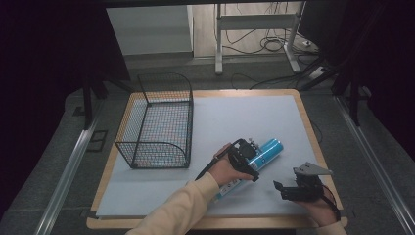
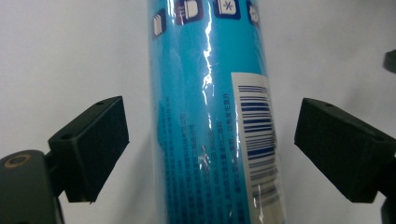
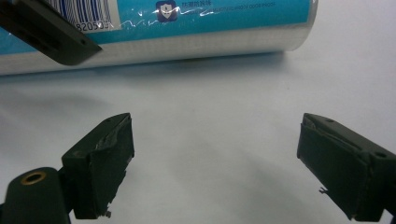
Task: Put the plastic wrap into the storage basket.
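Two hand-held grippers over a blue tube [image 1: 262,154] lying on the tabletop [image 1: 230,117].

The left hand-held gripper [image 2: 210,140] has its jaws spread on either side of the tube, not touching it. The right hand-held gripper [image 3: 215,158] sits just beside it near the front edge, jaws spread over bare surface. A wire basket [image 1: 159,122] stands well apart on the left side.

The high view is dim and murky at its dark edges, with the pale table top [image 1: 235,122] the brightest area and daylight on the floor beyond. In both gripper views white glare streaks run along the glossy blue tube [image 2: 210,116], its print soft. The tube throws a soft shadow on the table beneath it in the right gripper view.
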A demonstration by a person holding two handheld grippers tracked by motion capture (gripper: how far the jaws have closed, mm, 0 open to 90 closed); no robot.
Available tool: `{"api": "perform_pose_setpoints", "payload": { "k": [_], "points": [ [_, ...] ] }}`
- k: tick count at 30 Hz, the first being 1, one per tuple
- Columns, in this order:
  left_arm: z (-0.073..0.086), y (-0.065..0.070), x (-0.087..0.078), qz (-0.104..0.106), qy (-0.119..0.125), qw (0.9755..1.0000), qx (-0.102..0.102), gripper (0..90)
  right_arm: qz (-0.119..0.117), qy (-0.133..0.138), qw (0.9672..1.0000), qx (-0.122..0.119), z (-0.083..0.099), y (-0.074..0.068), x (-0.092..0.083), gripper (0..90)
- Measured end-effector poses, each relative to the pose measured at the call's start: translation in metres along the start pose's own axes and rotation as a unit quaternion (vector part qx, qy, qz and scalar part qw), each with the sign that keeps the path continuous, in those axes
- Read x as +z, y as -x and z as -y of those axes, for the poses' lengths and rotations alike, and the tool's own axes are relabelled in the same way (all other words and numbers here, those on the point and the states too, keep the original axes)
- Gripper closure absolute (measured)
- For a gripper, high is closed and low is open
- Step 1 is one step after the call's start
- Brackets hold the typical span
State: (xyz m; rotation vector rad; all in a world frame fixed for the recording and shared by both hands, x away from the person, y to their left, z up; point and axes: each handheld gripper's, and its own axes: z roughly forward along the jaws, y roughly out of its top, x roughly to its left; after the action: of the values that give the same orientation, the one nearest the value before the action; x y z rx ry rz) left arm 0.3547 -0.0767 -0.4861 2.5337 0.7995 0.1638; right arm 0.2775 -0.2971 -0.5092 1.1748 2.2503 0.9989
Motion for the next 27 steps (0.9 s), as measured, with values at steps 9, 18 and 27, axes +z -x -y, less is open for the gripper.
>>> {"api": "perform_pose_setpoints", "payload": {
  "k": [9,18,27],
  "points": [
    [-0.004,-0.001,0.01,0.0,-0.036,0.9993,0.006,15.3,-0.001,-0.002,1.0,0.0,0.0,0.0,0.001,11.1],
    [-0.01,0.002,0.015,-0.002,-0.059,0.9982,0.001,30.6,0.0,-0.004,1.0,0.001,0.0,0.0,0.001,11.1],
    [-0.018,-0.003,0.013,0.021,-0.097,0.9951,-0.002,31.4,0.004,-0.003,1.0,0.001,0.0,0.001,0.0,11.1]
  ]
}}
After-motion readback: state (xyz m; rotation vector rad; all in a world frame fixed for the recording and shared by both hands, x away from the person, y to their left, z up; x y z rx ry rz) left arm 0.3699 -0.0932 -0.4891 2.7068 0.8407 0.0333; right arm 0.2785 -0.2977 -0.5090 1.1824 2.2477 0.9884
